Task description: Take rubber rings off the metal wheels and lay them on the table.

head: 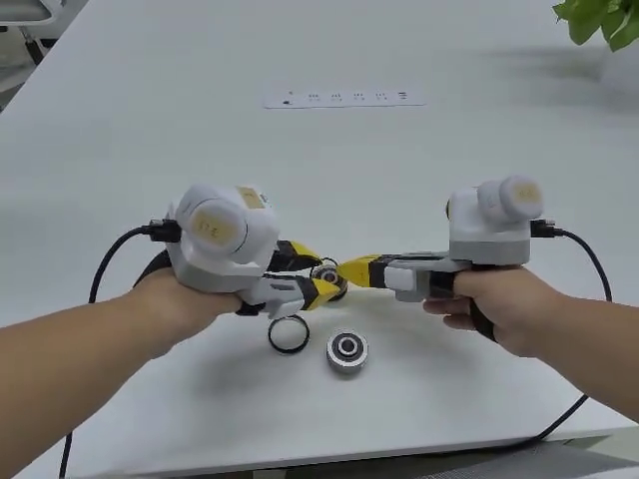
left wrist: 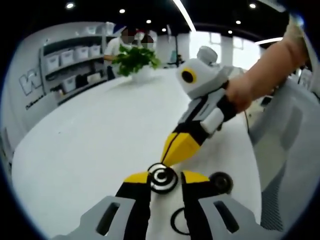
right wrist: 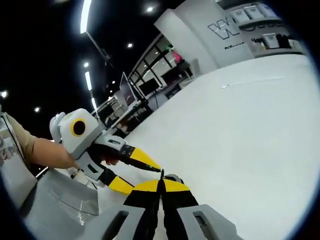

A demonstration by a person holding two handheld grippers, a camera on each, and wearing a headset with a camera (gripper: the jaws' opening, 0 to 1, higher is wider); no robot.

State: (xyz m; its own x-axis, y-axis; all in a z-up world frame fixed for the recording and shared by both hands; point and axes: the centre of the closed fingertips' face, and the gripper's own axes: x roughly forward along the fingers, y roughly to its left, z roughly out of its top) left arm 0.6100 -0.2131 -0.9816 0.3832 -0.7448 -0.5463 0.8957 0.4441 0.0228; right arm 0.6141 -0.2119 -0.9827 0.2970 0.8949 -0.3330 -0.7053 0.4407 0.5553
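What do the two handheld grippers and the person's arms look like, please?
Both the left gripper and right gripper have white-grey bodies with rounded tops and yellow-tipped black jaws. A black cable trails from each. The forearms are unsleeved.

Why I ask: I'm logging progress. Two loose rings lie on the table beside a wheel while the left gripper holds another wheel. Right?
No: the head view shows one loose ring on the table, not two. It does lie beside a wheel, and the left gripper does hold another wheel.
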